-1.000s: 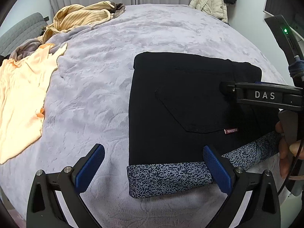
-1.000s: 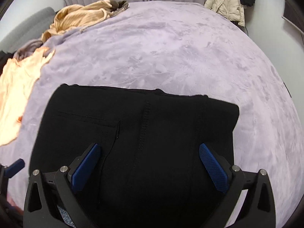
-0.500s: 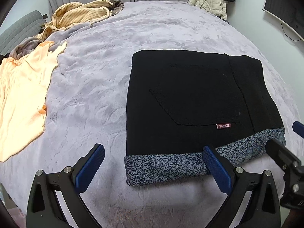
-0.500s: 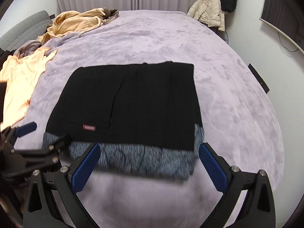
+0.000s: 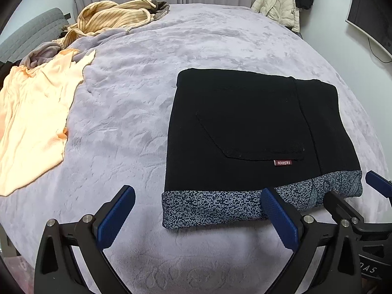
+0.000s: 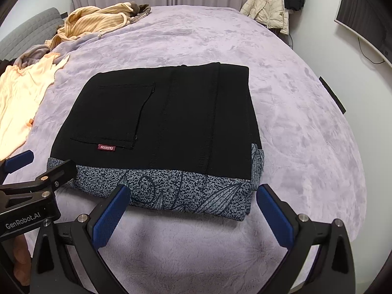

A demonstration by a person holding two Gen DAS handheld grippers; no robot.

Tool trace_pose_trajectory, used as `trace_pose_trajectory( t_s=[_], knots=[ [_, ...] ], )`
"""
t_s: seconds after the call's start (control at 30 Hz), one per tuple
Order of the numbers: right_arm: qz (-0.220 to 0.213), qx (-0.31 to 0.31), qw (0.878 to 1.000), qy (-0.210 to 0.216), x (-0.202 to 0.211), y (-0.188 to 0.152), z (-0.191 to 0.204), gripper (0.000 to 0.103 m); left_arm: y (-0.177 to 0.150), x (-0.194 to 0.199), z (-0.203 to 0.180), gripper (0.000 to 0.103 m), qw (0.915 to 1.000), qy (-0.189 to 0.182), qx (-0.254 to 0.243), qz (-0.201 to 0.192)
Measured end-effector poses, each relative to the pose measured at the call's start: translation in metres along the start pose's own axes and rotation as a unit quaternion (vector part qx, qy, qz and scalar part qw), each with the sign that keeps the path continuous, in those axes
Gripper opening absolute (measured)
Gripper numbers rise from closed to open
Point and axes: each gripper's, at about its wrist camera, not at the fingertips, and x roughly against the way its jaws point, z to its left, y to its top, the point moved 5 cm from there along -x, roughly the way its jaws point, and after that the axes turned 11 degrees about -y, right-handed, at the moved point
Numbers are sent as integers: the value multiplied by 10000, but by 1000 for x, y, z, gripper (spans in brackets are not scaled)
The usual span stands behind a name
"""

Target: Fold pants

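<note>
Lying folded into a neat rectangle on the lilac plush bed cover [image 5: 147, 112], the black pants with the speckled grey lining band [image 6: 161, 122] rest untouched. The left gripper [image 5: 193, 216] and right gripper [image 6: 192, 214] both hover spread wide, empty, near the band's edge. Inner layers are hidden. Far left sits a peach shirt [image 5: 31, 122]; beyond, a cream jacket [image 6: 268, 12] hangs.
</note>
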Motion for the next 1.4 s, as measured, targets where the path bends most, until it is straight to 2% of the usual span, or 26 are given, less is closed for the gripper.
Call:
trace_pose_trajectory(
  t_s=[0.07,0.43,1.4],
  knots=[
    [-17,12,10000,13,1,0,1,103,0,2,0,103,9999,102,-24,-49],
    [-67,72,9999,-30,2,2,3,103,-1,0,2,103,9999,142,8,-13],
    [-94,93,9999,27,10,4,8,103,-2,-1,0,103,9999,96,18,111]
  ],
)
